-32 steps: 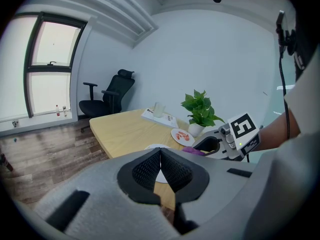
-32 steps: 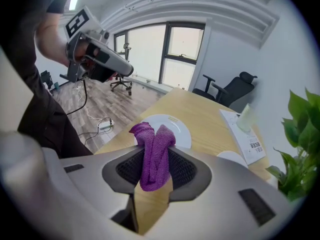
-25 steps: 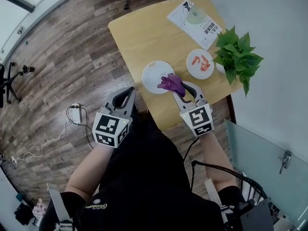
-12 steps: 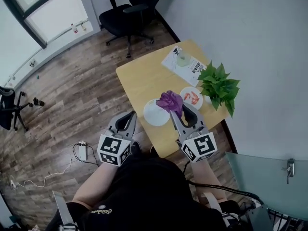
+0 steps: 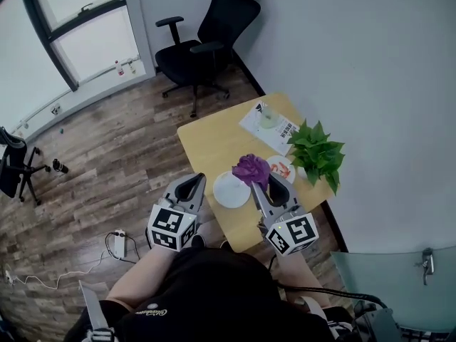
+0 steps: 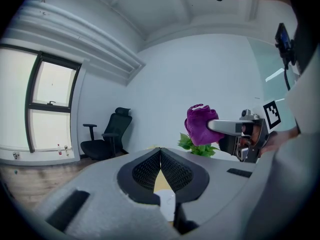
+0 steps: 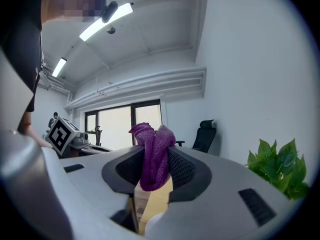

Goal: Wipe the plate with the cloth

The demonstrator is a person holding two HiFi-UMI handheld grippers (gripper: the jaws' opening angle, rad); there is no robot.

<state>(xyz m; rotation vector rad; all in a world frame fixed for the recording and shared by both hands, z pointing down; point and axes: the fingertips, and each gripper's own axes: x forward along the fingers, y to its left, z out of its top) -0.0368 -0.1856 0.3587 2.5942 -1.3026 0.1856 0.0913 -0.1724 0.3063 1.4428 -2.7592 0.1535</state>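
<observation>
A bunched purple cloth (image 5: 251, 169) is pinched in my right gripper (image 5: 262, 177), which is raised well above the wooden table (image 5: 214, 148). The same cloth (image 7: 154, 154) sticks up between that gripper's black pads in the right gripper view. A plain white plate (image 5: 228, 191) lies on the table near its front edge, partly behind the right gripper. My left gripper (image 5: 191, 185) is lifted too, left of the plate, its jaws shut with nothing between them. In the left gripper view the cloth (image 6: 200, 125) and the right gripper (image 6: 240, 131) show at the right.
A second plate (image 5: 283, 167) with orange food lies right of the cloth. A potted green plant (image 5: 317, 152) stands at the table's right edge, a booklet (image 5: 267, 123) at the far end. A black office chair (image 5: 206, 45) stands beyond the table. Cables (image 5: 114, 246) lie on the floor.
The head camera has risen and tilted, so the table looks smaller and farther. Both grippers stay lifted off the table; the right one still holds the cloth above the plate.
</observation>
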